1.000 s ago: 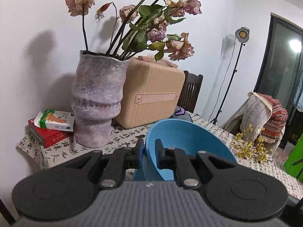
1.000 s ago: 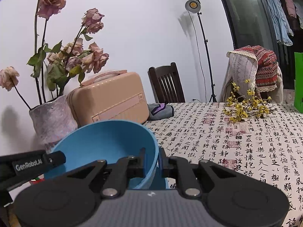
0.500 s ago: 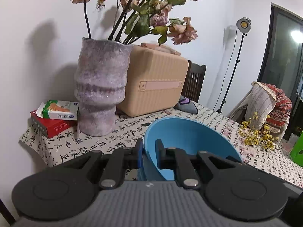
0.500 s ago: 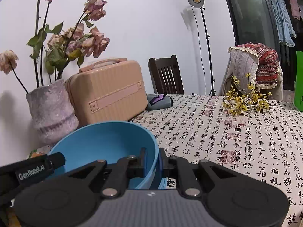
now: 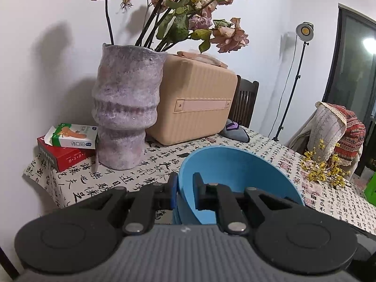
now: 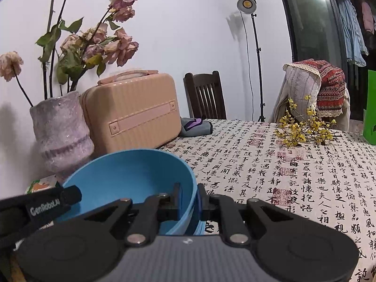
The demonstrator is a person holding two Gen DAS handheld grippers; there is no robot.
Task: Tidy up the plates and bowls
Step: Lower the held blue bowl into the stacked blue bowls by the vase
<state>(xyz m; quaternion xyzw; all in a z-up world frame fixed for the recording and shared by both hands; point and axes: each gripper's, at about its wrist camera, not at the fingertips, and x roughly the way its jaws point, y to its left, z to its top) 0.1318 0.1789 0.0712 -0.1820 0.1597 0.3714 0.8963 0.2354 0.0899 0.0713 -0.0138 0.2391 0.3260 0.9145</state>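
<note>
- The blue bowl [image 5: 237, 171] is held above the near left part of the table [image 6: 293, 164], tipped a little, its open side facing the far end of the room.
- The left gripper [image 5: 184, 188] has its jaws clamped on the bowl's left rim, one finger inside the wall and one outside.
- The right gripper [image 6: 189, 195] is clamped on the opposite rim the same way; its view also catches the left gripper's arm at the bowl's left edge.
- Just left of and beyond the bowl stand the vase [image 5: 127, 108] and the case [image 5: 195, 103]; yellow sprigs [image 6: 303, 129] lie well apart at the far right.
- Step in hand, as I judge it: carrying the bowl two-handed toward a resting place.
- No plates or other bowls show, so the stack's place cannot be told.
- The next move calls for both hands travelling together, keeping the bowl level and clear of the vase.
</note>
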